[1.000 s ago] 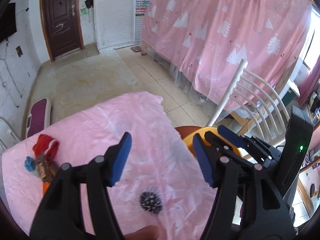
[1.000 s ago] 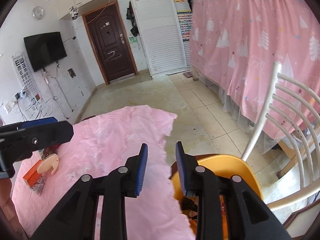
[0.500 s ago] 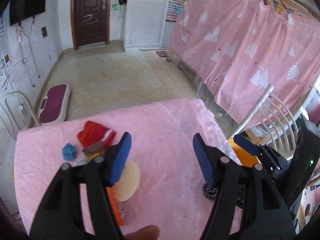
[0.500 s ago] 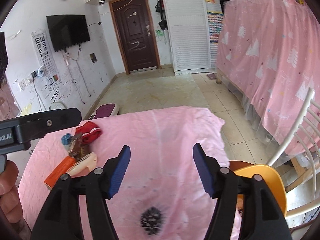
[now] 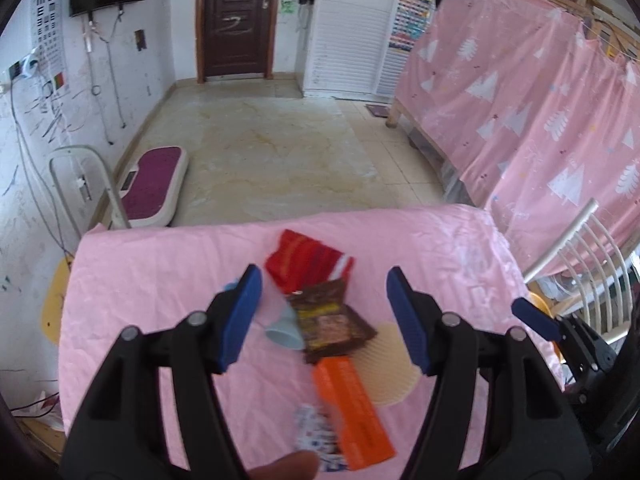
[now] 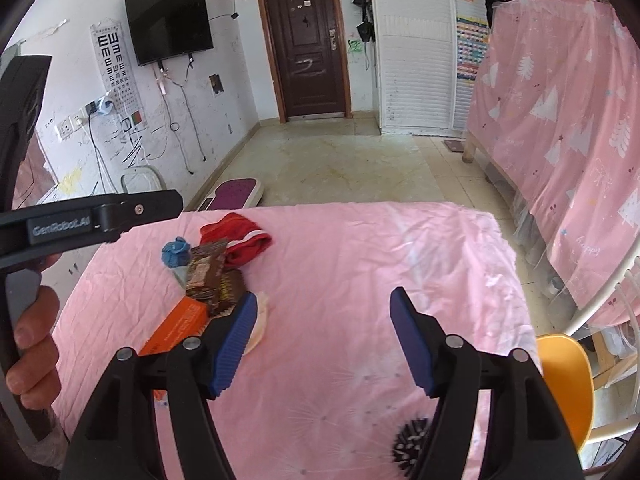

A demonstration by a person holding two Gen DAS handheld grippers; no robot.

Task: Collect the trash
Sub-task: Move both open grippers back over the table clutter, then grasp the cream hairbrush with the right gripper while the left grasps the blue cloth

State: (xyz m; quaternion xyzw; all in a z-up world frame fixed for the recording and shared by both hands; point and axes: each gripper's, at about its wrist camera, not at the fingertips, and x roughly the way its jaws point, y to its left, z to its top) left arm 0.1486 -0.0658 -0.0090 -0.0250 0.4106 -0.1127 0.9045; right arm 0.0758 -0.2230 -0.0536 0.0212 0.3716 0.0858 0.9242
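Left gripper [image 5: 324, 312] spread wide, empty, above brown wrapper [image 5: 334, 322] on pink table [image 5: 160, 276]; orange box [image 5: 352, 404] touching wrapper. Right gripper [image 6: 322, 334] wide apart, empty, over bare cloth.

Both wrist cams over table [image 5: 168, 264], doorward

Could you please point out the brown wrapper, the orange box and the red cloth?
brown wrapper [image 5: 332, 322], left wrist view, middle of its printed face.
orange box [image 5: 352, 404], left wrist view, its top face.
red cloth [image 6: 246, 242], right wrist view, its folded middle.
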